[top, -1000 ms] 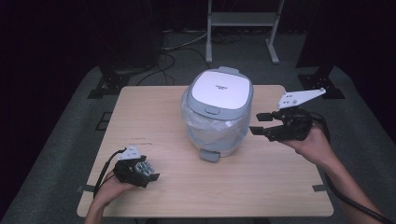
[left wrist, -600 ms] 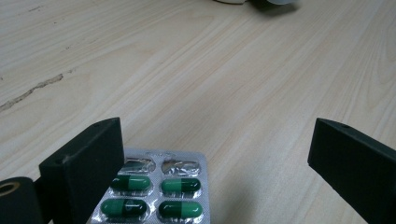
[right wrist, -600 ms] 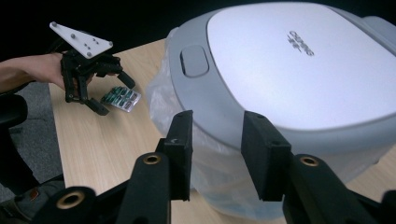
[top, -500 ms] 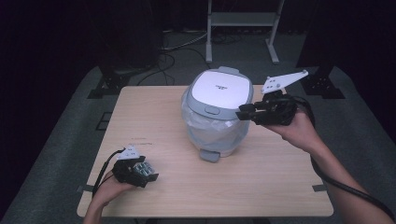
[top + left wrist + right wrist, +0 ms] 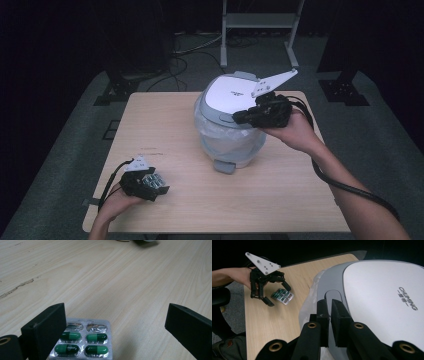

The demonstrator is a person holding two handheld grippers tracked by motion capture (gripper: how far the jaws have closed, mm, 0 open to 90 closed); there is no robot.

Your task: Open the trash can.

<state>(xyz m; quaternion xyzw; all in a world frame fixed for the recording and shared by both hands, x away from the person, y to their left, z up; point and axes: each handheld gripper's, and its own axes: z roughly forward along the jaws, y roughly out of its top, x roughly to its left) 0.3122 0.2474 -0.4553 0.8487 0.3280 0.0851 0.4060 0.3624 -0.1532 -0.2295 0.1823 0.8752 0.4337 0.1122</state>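
**Right jaws at the lid catch, left jaws parked over the pills**

I hold the right gripper [image 5: 239, 118] over the front of the rice cooker [image 5: 232, 122], which stands on the worktop [image 5: 165, 125] toward its far right part. In the right gripper view the jaws are pressed together with nothing between them, their tips just at the oval release button [image 5: 333, 295] on the grey lid [image 5: 384, 300]; shut jaws make a blunt point, which I judge suits pushing a catch better than gripping it. A thin plastic liner [image 5: 220, 131] bunches out below the lid rim. My left gripper [image 5: 156, 183] rests low at the near left corner, jaws spread wide, straddling a blister pack of green capsules [image 5: 83, 342] that lies flat on the wood, not yet gripped, well apart from the cooker.
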